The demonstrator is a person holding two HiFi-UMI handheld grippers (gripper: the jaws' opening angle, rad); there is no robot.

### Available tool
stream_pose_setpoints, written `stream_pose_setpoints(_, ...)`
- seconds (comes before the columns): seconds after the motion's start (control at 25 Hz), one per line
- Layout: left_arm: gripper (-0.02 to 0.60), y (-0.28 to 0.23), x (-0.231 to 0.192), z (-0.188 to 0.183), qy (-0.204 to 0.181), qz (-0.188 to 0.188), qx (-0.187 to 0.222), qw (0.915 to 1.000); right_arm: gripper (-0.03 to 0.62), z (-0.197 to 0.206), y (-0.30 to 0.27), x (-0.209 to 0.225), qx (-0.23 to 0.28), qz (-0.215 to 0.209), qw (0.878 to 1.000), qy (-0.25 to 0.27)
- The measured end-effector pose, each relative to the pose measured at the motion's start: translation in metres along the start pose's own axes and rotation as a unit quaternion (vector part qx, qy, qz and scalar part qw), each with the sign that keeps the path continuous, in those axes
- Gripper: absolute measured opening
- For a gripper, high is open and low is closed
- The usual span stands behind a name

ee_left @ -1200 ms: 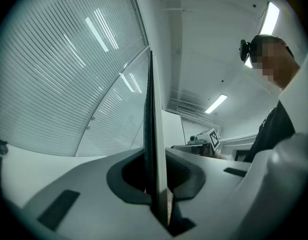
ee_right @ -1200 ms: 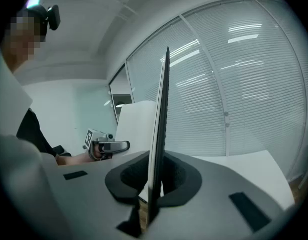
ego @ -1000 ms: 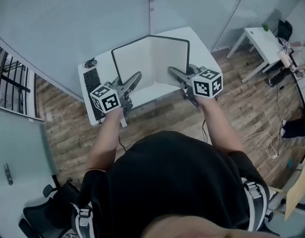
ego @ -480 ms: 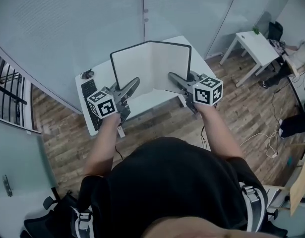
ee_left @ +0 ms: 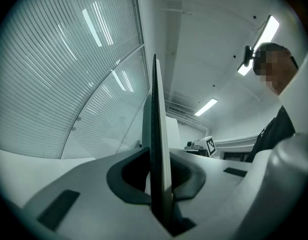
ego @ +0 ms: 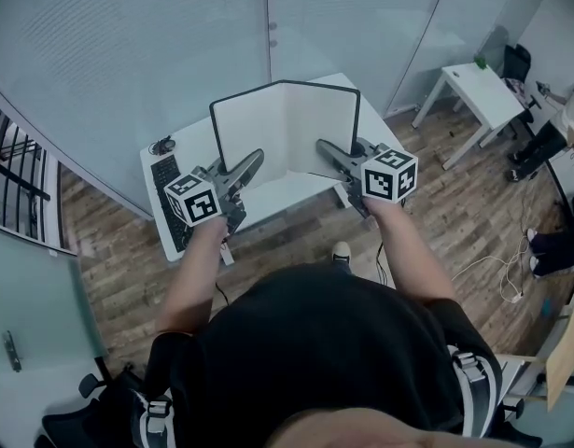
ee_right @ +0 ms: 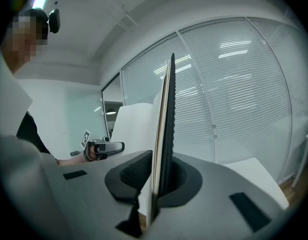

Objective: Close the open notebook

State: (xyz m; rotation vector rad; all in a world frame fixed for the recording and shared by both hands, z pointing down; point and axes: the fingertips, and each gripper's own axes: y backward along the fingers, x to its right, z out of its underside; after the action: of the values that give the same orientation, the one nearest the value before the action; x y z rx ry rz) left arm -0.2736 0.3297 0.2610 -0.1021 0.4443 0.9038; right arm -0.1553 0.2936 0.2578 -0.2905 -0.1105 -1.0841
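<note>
The notebook [ego: 285,124] stands half-folded in a V between the grippers, above the desk [ego: 268,192]. The left gripper [ego: 253,160] clamps its left half and the right gripper [ego: 324,146] its right half. Next, I judge, swing the grippers together until the pages meet.

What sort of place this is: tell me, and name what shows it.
Most likely an office: glass partition walls with blinds, a white desk carrying a keyboard, and a second white table across the wood-look floor.

- Frosted glass wall with horizontal blinds [ego: 128,45] across the upper frame.
- Brown wood-plank floor [ego: 455,194], right and left.
- Small white side table [ego: 483,87], upper right.
- Long ceiling strip lights [ee_left: 207,106].
</note>
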Motion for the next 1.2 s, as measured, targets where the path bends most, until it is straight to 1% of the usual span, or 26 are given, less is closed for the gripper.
stream_pose_setpoints(0.28, 0.057, -0.037, -0.01, -0.005, -0.005, -0.005, 0.001, 1.0, 0.06, -0.012, 0.006, 0.037, 0.011, 0.001, 1.0, 0.001)
stream_pose_setpoints(0.36, 0.057, -0.074, -0.015, -0.007, -0.004, -0.006, -0.002, 1.0, 0.06, -0.02, 0.017, 0.072, 0.014, 0.002, 1.0, -0.001)
stream_pose_setpoints(0.44, 0.057, -0.126, -0.024, -0.01, -0.004, -0.007, -0.006, 0.9999, 0.06, -0.032, 0.03, 0.122, 0.014, -0.001, 1.0, -0.007)
stream_pose_setpoints(0.48, 0.057, -0.143, -0.026, -0.011, -0.004, -0.007, -0.008, 0.9999, 0.06, -0.036, 0.035, 0.139, 0.013, -0.002, 1.0, -0.008)
stream_pose_setpoints(0.52, 0.057, -0.15, -0.027, -0.011, -0.004, -0.008, -0.009, 0.9999, 0.06, -0.038, 0.037, 0.146, 0.013, -0.004, 1.0, -0.008)
stream_pose_setpoints(0.72, 0.057, -0.163, -0.032, -0.011, 0.001, -0.013, -0.005, 0.9999, 0.06, -0.043, 0.038, 0.16, 0.014, -0.01, 1.0, -0.002)
stream_pose_setpoints(0.88, 0.057, -0.162, -0.032, -0.009, -0.003, -0.002, 0.008, 1.0, 0.06, -0.038, 0.037, 0.164, 0.017, -0.012, 1.0, -0.006)
stream_pose_setpoints(1.08, 0.057, -0.16, -0.041, -0.003, 0.005, -0.009, 0.013, 0.9999, 0.06, -0.035, 0.03, 0.167, 0.012, -0.019, 1.0, 0.002)
stream_pose_setpoints(1.2, 0.057, -0.177, -0.049, -0.001, 0.004, -0.012, 0.012, 0.9998, 0.06, -0.034, 0.031, 0.186, 0.015, -0.022, 1.0, -0.001)
